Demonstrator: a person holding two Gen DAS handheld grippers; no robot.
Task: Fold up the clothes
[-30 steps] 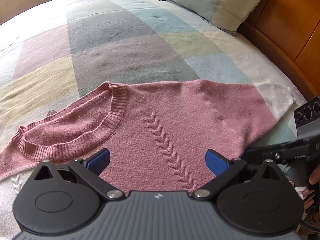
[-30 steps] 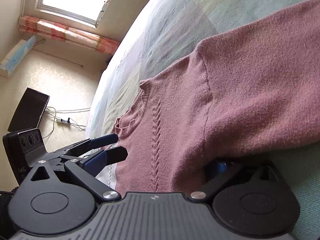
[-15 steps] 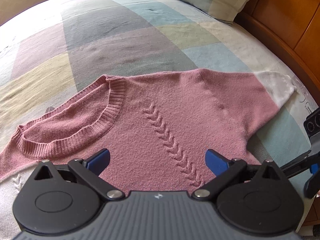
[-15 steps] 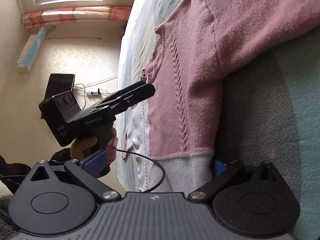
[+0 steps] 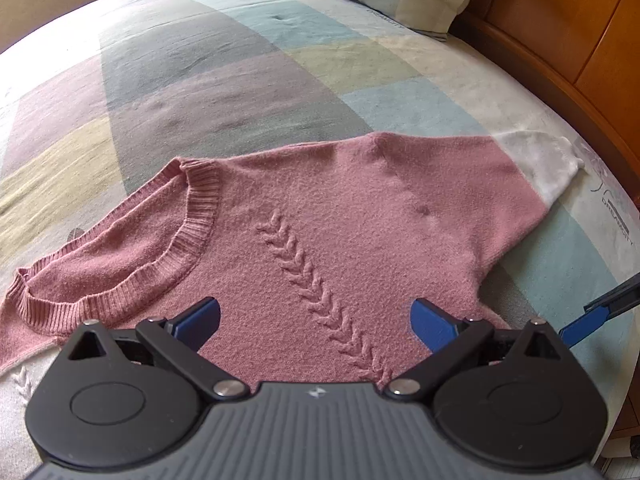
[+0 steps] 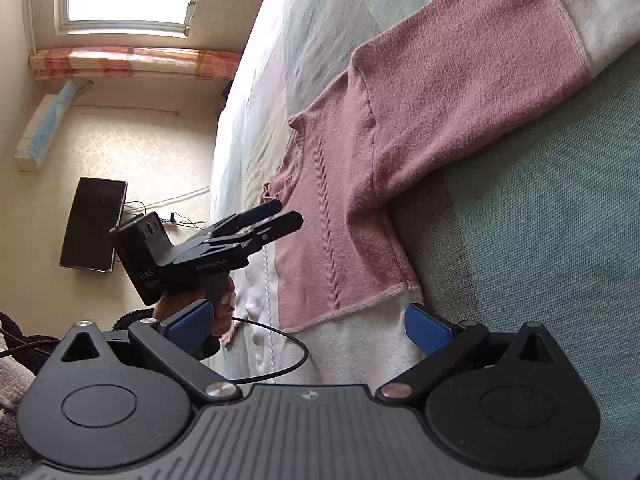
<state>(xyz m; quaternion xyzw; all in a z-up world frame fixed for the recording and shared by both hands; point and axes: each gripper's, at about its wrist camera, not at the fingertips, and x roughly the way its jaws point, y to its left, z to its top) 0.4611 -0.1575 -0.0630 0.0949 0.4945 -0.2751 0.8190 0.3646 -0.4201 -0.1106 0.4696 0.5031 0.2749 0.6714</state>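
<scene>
Pink knitted sweater with white cuffs and hem (image 5: 360,240) lies spread flat on the bed with the pastel patchwork cover (image 5: 240,72).

Both tools hold nothing: the left gripper (image 5: 316,316) hangs over the sweater body with jaws spread wide, and the right gripper (image 6: 308,324) waits near the white hem with jaws also spread. One sleeve stretches out toward the wooden headboard (image 5: 560,28). For a neat fold, take an edge of the knit low and gently — this loose knit will likely sag and stretch — and keep the fold line straight.
</scene>
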